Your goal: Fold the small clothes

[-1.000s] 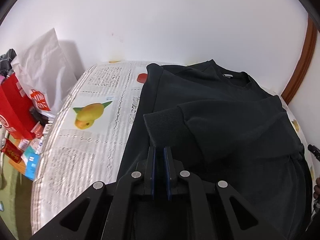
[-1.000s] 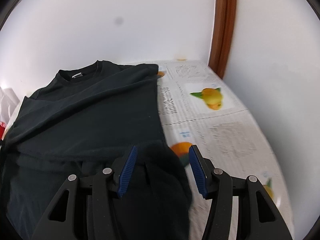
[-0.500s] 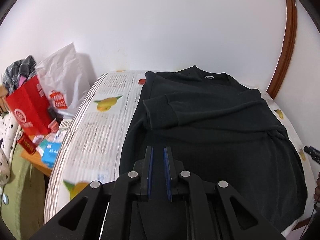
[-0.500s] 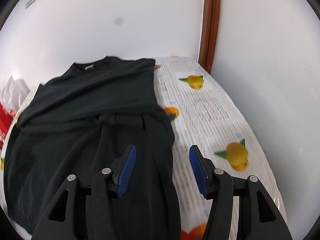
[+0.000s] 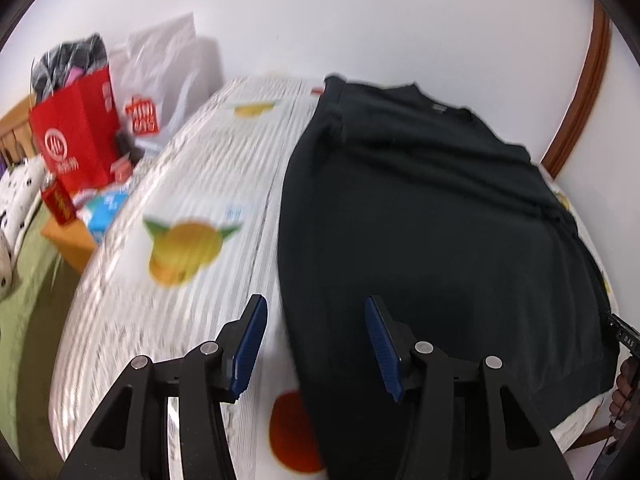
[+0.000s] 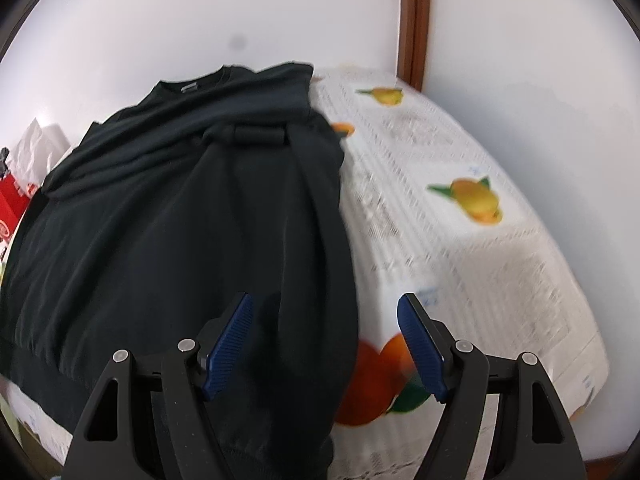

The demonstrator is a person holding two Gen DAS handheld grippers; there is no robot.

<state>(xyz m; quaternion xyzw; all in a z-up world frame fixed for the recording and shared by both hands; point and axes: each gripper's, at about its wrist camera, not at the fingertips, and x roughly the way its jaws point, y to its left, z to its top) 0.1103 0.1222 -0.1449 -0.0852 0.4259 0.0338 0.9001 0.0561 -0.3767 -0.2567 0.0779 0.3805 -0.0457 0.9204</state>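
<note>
A black long-sleeved top lies flat on a table with a fruit-print cloth, collar at the far end and both sleeves folded across the chest. My left gripper hovers over the top's left side edge near the hem; its jaws are opening, with cloth below them but not pinched. In the right wrist view the same top fills the left half. My right gripper hangs over the right side edge near the hem, jaws opening wide, pads clear of the fabric.
A red paper bag, a white plastic bag and small boxes crowd a low stand left of the table. A white wall and a brown door frame stand behind. A hand shows at the right edge.
Both grippers drew back from the folded sleeves toward the hem end. The left jaws went from shut to open; the right jaws spread wider and left the sleeve cuff on the top.
</note>
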